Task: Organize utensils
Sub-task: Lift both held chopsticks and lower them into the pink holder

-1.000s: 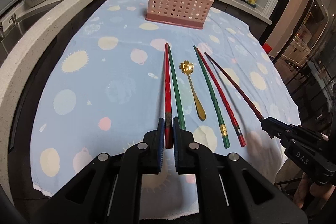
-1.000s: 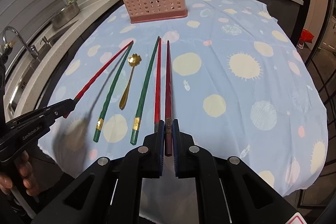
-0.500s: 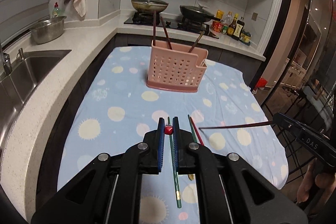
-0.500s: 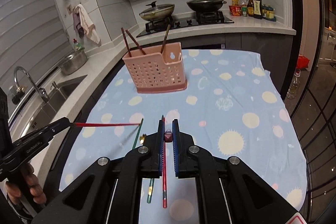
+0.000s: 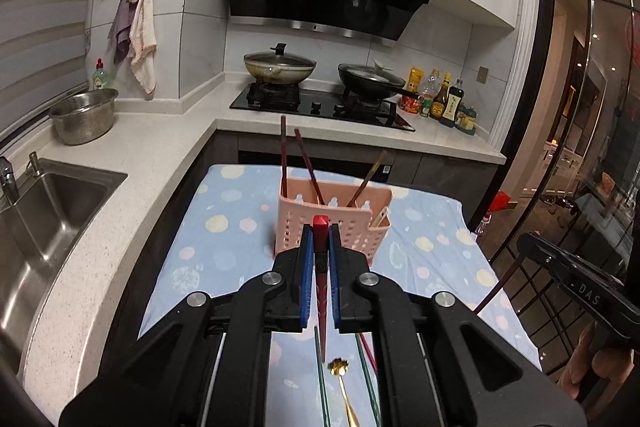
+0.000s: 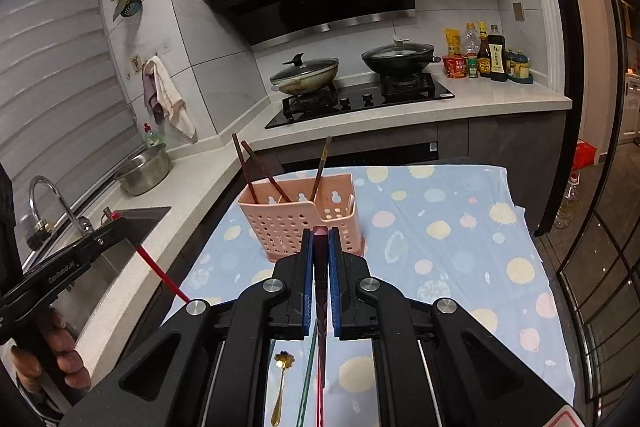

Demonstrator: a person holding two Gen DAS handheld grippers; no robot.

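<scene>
My left gripper (image 5: 319, 233) is shut on a red chopstick (image 5: 320, 291) that hangs tip down above the cloth. My right gripper (image 6: 320, 235) is shut on a dark red chopstick (image 6: 321, 307), also hanging tip down. The pink perforated utensil holder (image 5: 332, 227) stands ahead at mid table with three chopsticks in it; it also shows in the right wrist view (image 6: 298, 219). A gold spoon (image 5: 344, 391) and green chopsticks (image 5: 322, 379) lie on the cloth below the grippers. The spoon (image 6: 282, 383) shows in the right wrist view too.
A blue dotted cloth (image 6: 460, 247) covers the table. A sink (image 5: 44, 211) and steel bowl (image 5: 84, 119) are on the left counter. A stove with two pans (image 5: 280, 67) and sauce bottles (image 5: 444, 103) stand behind. Glass doors are on the right.
Both grippers have lifted their chopsticks off the cloth and tilted up, so each chopstick now hangs downward and the views face the holder and stove.
</scene>
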